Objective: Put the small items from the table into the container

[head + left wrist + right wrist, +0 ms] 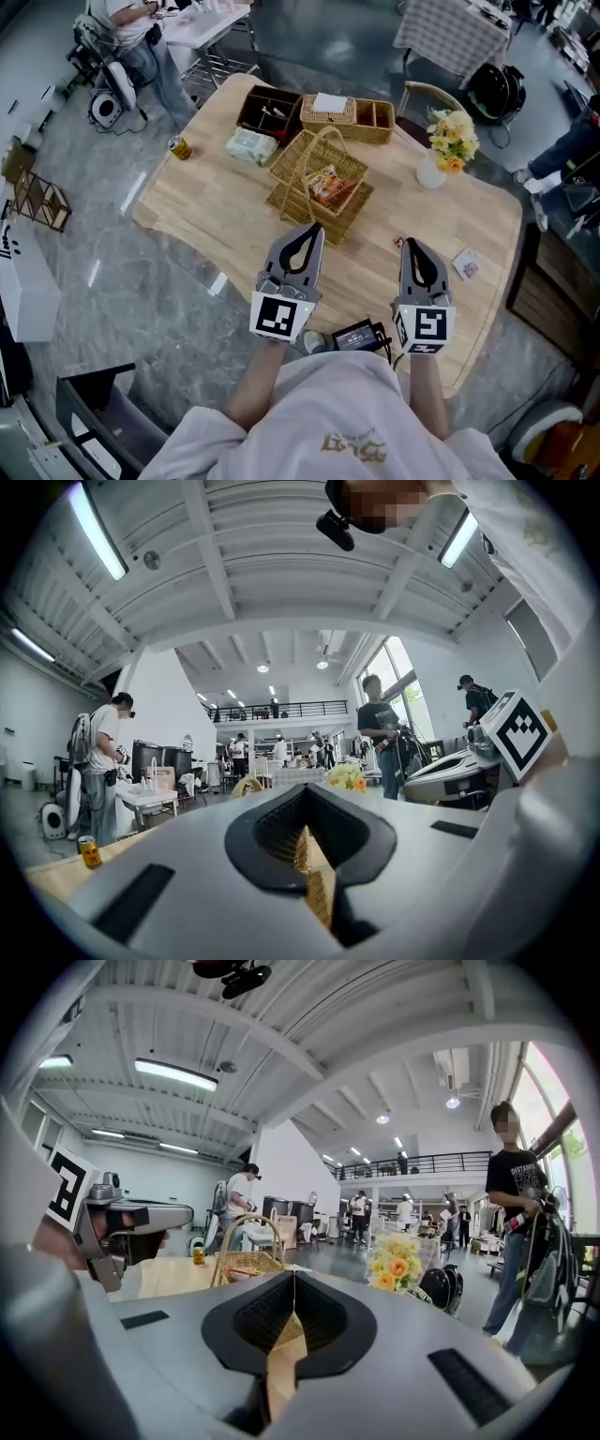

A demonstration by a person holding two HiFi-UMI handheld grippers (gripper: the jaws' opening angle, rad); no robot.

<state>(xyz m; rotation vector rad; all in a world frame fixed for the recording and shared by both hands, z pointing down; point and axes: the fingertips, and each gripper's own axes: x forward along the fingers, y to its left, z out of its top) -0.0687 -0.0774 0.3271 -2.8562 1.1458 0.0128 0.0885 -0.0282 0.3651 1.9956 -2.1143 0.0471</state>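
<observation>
The left gripper (pixel 312 229) and right gripper (pixel 410 243), jaws closed and empty, hung near the basket (pixel 343 221), with flowers (pixel 450 139) right of it and a can (pixel 180 147) left of it.

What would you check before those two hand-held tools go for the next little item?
1. Left gripper jaws free: ok, together, nothing between.
2. Right gripper jaws free: ok, together, empty.
3. Jaws ready to grab: not ok, both must open.
4. Wicker basket has room: ok, only a snack packet inside.
5. Table cleared: not ok, small packet lies right of the right gripper.
6. Flower vase out of the way: ok, upright, well ahead.
</observation>
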